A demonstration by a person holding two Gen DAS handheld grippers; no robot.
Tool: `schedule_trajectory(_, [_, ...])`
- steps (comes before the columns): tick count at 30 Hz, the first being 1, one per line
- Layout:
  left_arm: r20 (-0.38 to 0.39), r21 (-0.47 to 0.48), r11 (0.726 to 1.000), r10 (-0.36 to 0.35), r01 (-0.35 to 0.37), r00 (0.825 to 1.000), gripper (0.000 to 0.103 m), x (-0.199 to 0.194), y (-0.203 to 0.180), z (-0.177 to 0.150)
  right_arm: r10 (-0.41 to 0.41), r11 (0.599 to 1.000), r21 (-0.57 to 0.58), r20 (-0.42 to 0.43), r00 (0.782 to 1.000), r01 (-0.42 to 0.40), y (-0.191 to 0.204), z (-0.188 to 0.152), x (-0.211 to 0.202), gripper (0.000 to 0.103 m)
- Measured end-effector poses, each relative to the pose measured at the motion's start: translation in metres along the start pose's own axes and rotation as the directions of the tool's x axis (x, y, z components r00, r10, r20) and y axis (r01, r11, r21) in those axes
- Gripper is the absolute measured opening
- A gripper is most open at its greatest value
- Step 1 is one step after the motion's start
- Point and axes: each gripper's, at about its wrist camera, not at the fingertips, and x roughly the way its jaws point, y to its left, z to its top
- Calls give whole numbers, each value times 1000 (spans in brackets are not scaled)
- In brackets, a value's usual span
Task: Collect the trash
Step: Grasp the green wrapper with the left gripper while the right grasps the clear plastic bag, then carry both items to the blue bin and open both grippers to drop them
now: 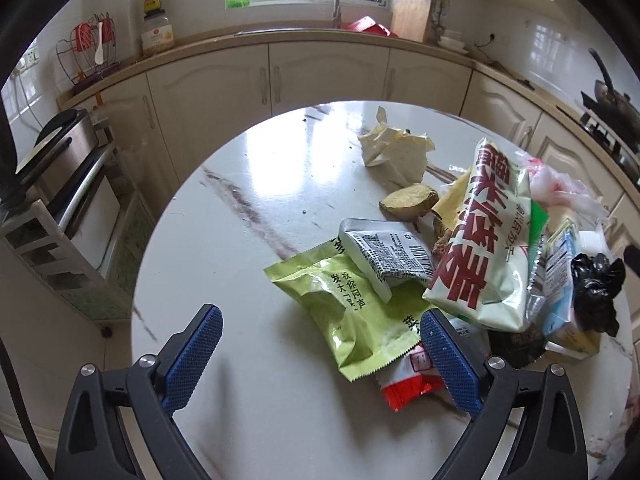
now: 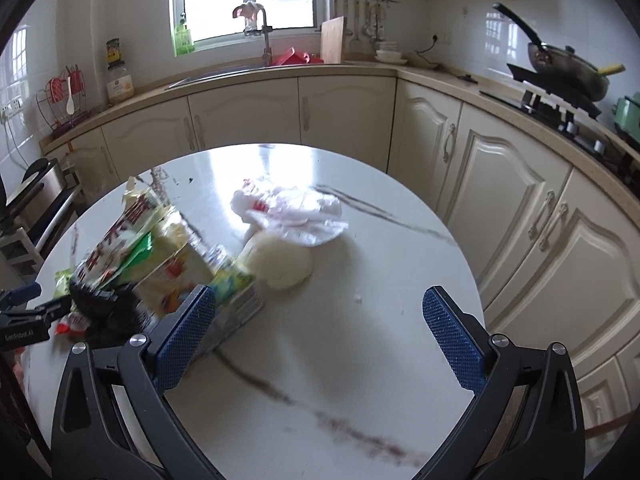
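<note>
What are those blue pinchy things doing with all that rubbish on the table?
A person is holding two grabber tools to clear trash off the round table. Both are open and hold nothing. The left gripper hangs over a green snack wrapper, beside a big white bag with red letters and crumpled paper. The right gripper hangs over bare tabletop next to a carton, with a white plastic bag further back. Nothing has been picked up.

Both wrist cams – same table (image 1: 248, 240).
</note>
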Motion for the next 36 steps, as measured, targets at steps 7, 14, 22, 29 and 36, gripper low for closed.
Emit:
schedule_trajectory(7, [12,28,1000,-2,1,1000,73,36,-8,21,54,992,-114,-9,999,-54,9,49,35,103])
schedule_trajectory(14, [44,69,995,-71,68,997,37,51,-11,20,108,955,-257,-170,980,-150,40,86,101,103])
schedule_trajectory(22, [84,17,995,-95,93,992,16,56,16,21,101,964,-217,-237,966,-154,31,74,127,72])
schedule_trajectory(29, [107,4,992,-129,129,986,13,52,17,11,181,969,-141,-150,972,-203,9,75,91,50])
schedule_trajectory(36, [133,-21,983,-178,182,975,12,8,29,-24,200,969,-149,0,980,-198,-1,73,32,36])
